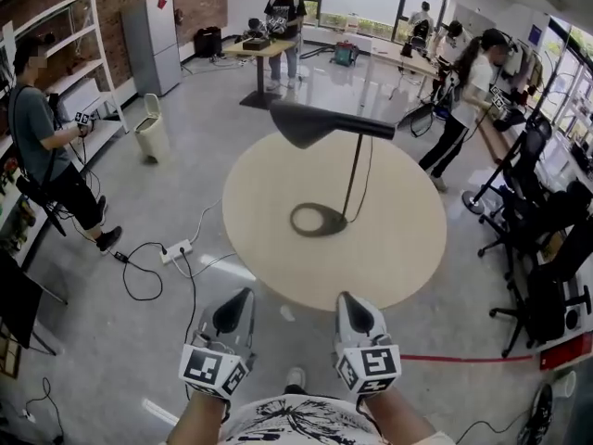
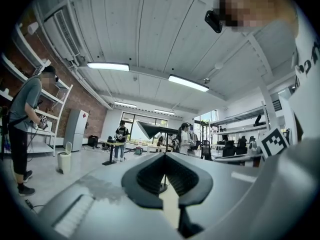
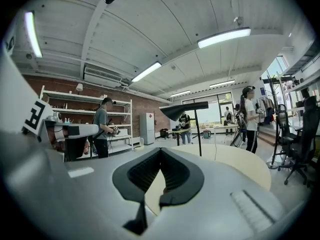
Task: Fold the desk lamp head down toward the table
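A black desk lamp stands on the round beige table (image 1: 398,248). Its flat ring base (image 1: 318,219) carries a thin stem (image 1: 353,179), and the cone head (image 1: 306,123) is held high and level, pointing left. My left gripper (image 1: 243,295) and right gripper (image 1: 345,297) hover side by side short of the table's near edge, well away from the lamp, both shut and empty. The lamp head (image 2: 150,129) shows beyond the shut left gripper (image 2: 164,154) in the left gripper view. It also shows as the lamp head (image 3: 180,110) above the shut right gripper (image 3: 160,149).
A power strip (image 1: 176,250) with cables lies on the floor left of the table. Black office chairs (image 1: 547,239) crowd the right side. A white bin (image 1: 151,128), a shelf with a person (image 1: 46,146) by it, and other people at far desks stand around.
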A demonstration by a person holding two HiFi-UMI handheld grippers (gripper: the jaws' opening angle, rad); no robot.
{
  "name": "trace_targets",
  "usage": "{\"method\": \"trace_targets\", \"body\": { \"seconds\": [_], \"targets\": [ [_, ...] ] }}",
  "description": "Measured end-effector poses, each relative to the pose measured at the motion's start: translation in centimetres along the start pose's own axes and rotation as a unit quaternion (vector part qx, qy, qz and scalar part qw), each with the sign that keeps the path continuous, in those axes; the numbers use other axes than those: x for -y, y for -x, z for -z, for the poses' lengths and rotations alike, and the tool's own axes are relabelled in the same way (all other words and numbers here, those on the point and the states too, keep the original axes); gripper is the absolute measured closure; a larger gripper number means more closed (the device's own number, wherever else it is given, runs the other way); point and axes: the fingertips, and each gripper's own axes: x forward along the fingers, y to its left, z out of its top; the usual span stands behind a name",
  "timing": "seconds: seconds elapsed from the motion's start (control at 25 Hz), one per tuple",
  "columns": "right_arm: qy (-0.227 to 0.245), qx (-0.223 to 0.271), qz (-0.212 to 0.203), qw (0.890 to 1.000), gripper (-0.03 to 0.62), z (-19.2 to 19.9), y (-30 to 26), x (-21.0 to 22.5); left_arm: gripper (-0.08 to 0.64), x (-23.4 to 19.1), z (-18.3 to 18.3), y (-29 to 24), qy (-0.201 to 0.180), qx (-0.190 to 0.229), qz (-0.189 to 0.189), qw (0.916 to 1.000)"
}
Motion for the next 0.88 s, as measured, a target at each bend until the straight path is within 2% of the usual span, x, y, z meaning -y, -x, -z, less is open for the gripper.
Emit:
{"method": "trace_targets", "body": {
  "seconds": [0.2,0.36,0.64,0.88],
  "targets": [
    [0.0,0.011,0.0,1.0,0.583,-1.7,-4.3,2.8,0.557,-1.7,-0.5,-3.6,-0.002,0.012,-0.013,0.9998],
    [-0.002,0.029,-0.004,1.0,0.583,-3.5,-6.7,3.5,0.556,-3.1,-0.6,-6.0,-0.004,0.006,-0.017,0.9998],
    [0.008,0.022,0.025,0.999,0.583,-4.6,-11.3,5.2,0.555,-6.3,-1.2,-11.3,0.007,0.006,0.009,0.9999],
    [0.003,0.025,0.06,0.998,0.583,-6.2,-15.4,6.4,0.556,-9.3,-4.2,-17.0,-0.01,0.02,0.051,0.9984]
  ]
}}
